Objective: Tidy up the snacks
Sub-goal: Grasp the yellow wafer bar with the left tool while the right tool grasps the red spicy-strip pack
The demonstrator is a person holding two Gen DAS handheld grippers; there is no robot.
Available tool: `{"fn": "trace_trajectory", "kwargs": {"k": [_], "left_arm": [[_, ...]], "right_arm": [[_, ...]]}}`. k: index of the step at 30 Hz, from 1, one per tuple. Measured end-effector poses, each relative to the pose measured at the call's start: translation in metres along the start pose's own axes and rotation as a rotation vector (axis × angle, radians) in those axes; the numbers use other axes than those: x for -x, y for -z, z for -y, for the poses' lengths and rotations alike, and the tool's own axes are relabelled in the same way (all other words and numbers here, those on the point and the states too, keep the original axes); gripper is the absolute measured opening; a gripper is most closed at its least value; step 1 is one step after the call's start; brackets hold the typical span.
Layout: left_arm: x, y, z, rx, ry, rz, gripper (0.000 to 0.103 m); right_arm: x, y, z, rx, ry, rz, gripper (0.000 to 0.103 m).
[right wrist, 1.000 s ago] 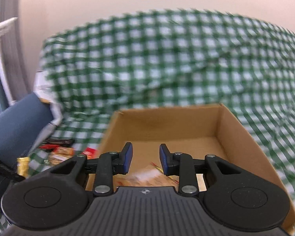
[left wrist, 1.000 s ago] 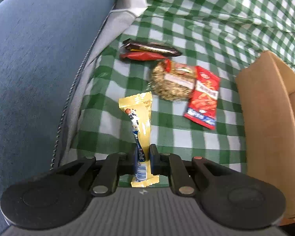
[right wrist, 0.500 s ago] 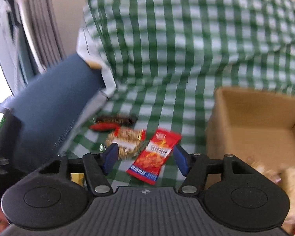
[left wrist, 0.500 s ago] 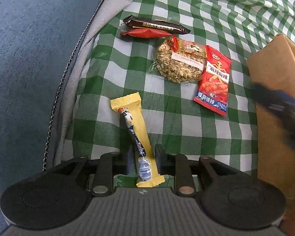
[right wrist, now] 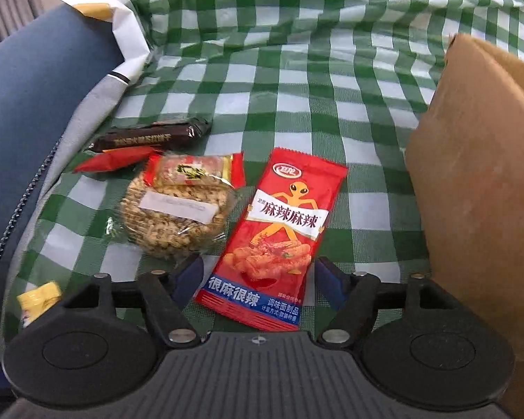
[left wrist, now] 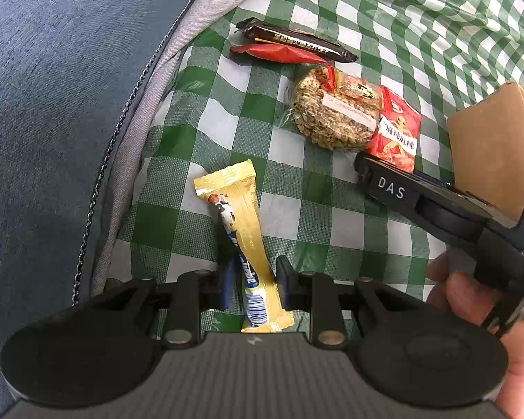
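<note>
A yellow snack bar (left wrist: 241,216) lies on the green checked cloth, its near end between the fingers of my left gripper (left wrist: 255,279). The jaws stand slightly apart and do not squeeze it. My right gripper (right wrist: 258,279) is open and straddles the near end of a red spicy-snack packet (right wrist: 279,230) without touching it. Left of that packet sits a round peanut cake (right wrist: 174,216) in clear wrap with a small red-gold candy (right wrist: 192,171) on top. Beyond lie a dark brown bar (right wrist: 150,136) and a red wrapper (right wrist: 111,160).
A brown cardboard box (right wrist: 478,174) stands right beside the red packet. A blue cushion (left wrist: 52,104) with grey piping borders the cloth on the left. A hand (left wrist: 471,296) holding the right gripper shows in the left wrist view.
My left jaws have parted and released the yellow bar. The right gripper swung left from above the box, came down over the red packet, and its jaws widened.
</note>
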State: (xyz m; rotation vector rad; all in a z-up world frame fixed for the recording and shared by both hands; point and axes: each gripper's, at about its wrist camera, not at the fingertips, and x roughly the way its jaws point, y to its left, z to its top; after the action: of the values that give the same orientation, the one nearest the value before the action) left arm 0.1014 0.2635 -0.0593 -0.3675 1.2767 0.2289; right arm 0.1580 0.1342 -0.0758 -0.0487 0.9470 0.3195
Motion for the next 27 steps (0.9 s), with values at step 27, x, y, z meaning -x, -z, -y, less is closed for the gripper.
{"fn": "trace_trajectory", "kwargs": {"k": [27], "left_arm": [[0.005, 0.01, 0.023, -0.17, -0.056, 0.075, 0.015]], "right_arm": [[0.136, 0.134, 0.033, 0.203, -0.171, -0.094, 0.055]]}}
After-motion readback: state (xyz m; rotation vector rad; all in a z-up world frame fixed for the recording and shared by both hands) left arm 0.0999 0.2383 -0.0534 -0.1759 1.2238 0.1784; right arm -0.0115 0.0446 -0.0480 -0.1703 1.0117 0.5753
